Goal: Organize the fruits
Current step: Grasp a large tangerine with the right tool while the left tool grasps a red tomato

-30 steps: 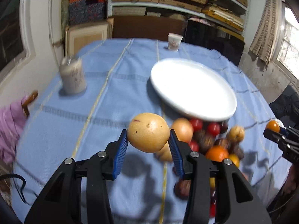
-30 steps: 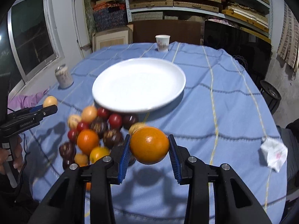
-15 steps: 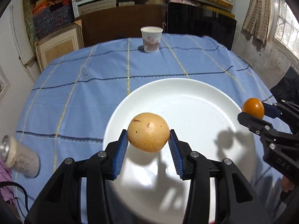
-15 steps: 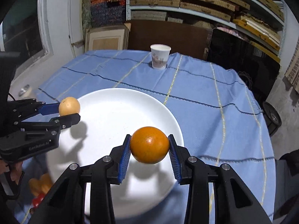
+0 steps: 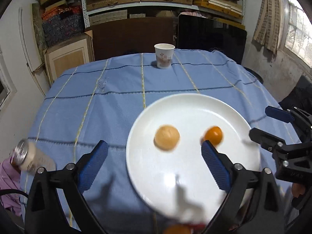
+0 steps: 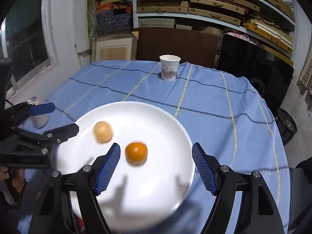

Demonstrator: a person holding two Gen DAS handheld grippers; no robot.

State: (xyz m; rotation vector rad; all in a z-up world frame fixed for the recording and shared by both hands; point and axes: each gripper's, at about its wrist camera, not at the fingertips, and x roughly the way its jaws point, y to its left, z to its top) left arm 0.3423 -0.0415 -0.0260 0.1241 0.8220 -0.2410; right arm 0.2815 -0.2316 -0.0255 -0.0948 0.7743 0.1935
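Observation:
A white plate [image 5: 230, 115] [image 6: 167, 175] lies on the blue tablecloth. On it are a pale yellow fruit [image 5: 167, 139] [image 6: 103, 131] and an orange [image 5: 213, 135] [image 6: 136, 152], both blurred. My left gripper [image 5: 154, 165] is open and empty above the plate's left side; it also shows at the left of the right wrist view [image 6: 58, 117]. My right gripper [image 6: 155, 168] is open and empty above the plate; it also shows at the right of the left wrist view [image 5: 267, 120]. More fruit [image 5: 178, 229] shows blurred at the near plate edge.
A paper cup [image 5: 164, 58] [image 6: 169, 70] stands at the far edge of the table. A metal-lidded can [image 5: 29, 159] [image 6: 38, 119] stands at the left. Pink cloth [image 5: 7, 185] hangs at the left edge. Shelves, boards and a dark screen stand behind the table.
Both grippers have opened and let go of their fruits, which now lie on the plate. Both grippers have drawn back a little from the plate.

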